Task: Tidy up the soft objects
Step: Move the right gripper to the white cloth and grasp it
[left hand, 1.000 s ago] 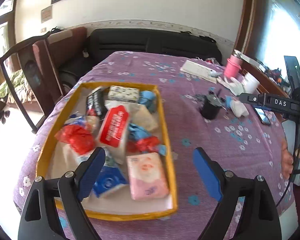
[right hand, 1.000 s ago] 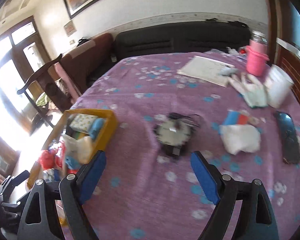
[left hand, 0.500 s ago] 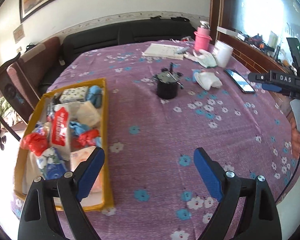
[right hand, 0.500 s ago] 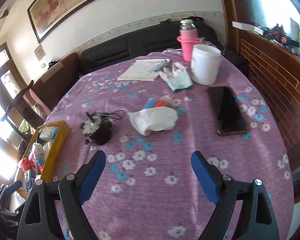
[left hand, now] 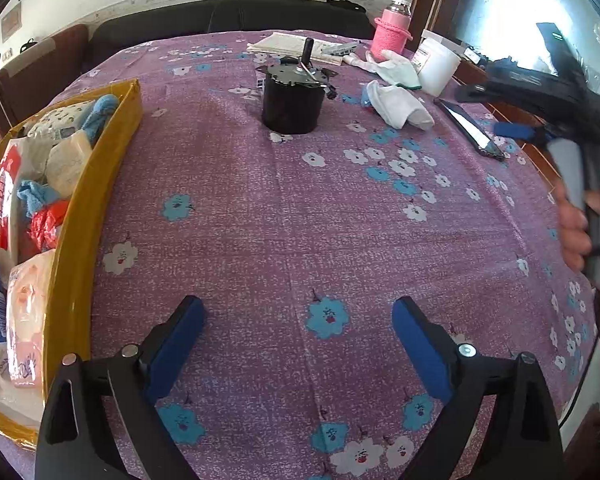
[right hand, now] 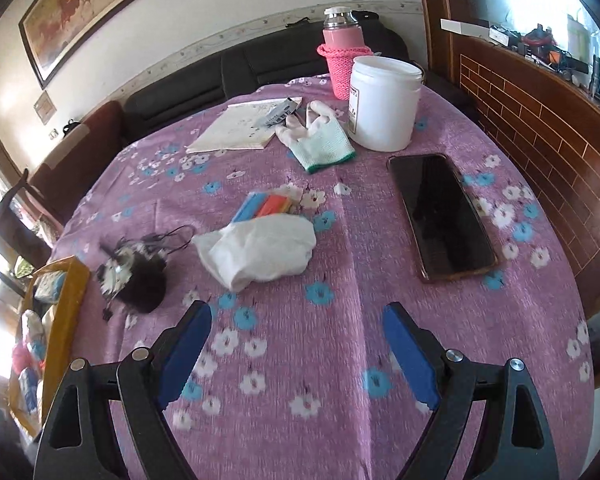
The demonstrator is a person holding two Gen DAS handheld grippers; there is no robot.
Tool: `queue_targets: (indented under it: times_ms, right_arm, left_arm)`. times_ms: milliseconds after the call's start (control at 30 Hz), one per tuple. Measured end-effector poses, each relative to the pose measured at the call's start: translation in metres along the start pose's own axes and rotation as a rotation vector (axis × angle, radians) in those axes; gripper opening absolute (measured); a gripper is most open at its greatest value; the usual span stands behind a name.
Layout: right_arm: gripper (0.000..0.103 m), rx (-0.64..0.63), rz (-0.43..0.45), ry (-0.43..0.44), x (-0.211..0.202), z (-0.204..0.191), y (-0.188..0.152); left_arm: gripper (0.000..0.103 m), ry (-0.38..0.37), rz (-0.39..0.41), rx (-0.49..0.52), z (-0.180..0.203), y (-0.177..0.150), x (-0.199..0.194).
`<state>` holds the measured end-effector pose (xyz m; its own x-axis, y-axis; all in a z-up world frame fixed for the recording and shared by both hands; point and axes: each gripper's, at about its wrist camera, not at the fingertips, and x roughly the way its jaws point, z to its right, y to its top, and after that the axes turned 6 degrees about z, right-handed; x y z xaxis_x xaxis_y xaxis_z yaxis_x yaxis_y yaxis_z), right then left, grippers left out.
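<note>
A yellow tray [left hand: 84,216] [right hand: 66,320] at the table's left holds several soft packets, tissue packs and cloths. A crumpled white cloth [right hand: 260,250] [left hand: 400,104] lies mid-table, with a small blue and orange packet [right hand: 266,206] just behind it and a white and green glove [right hand: 320,138] [left hand: 398,72] farther back. My left gripper [left hand: 298,320] hangs over bare tablecloth right of the tray, its jaws opening with nothing between them. My right gripper [right hand: 296,328] is open and empty, a little short of the white cloth. The right tool and the hand [left hand: 576,220] holding it show at the right edge of the left wrist view.
A black round motor with wires [left hand: 292,100] [right hand: 136,276] stands between tray and cloth. A phone [right hand: 440,216], a white tub [right hand: 384,102], a pink bottle [right hand: 342,56] and papers [right hand: 244,128] sit toward the back right. A dark sofa runs behind the table.
Both grippers swung right and lower, away from the tray. The tray slid to the left edge of both views; the white cloth and phone came near in the right view.
</note>
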<state>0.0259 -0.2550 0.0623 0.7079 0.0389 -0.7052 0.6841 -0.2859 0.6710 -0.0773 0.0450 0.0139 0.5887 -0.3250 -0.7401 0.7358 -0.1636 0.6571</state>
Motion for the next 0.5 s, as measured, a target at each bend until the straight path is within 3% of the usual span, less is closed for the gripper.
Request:
queue_targets:
  times_ms: [167, 267, 333, 400, 467, 500]
  right_arm:
    - [0.090, -0.005, -0.004, -0.058, 0.049, -0.012, 0.032]
    - [0.084, 0.021, -0.058, -0.019, 0.075, -0.017, 0.039]
    - [0.073, 0.003, -0.154, 0.096, 0.088, -0.029, 0.029]
    - [0.072, -0.065, -0.255, 0.263, 0.083, -0.050, 0.011]
    - [0.072, -0.175, -0.366, 0.509, 0.057, -0.075, -0.010]
    - [0.072, -0.216, -0.365, 0.553, 0.045, -0.079, -0.013]
  left_arm:
    - [0.103, -0.045, 0.004, -0.015, -0.003, 0.000, -0.001]
    - [0.103, -0.037, 0.001, -0.005, -0.001, -0.001, 0.000]
    - [0.103, -0.037, 0.000, -0.003, 0.000, -0.001, 0.000]
    - [0.103, -0.043, 0.003, -0.008, -0.002, -0.001, -0.001]
    - [0.103, -0.059, 0.009, -0.022, -0.004, -0.001, -0.002]
    - [0.103, -0.067, 0.013, -0.029, -0.006, -0.001, -0.003]
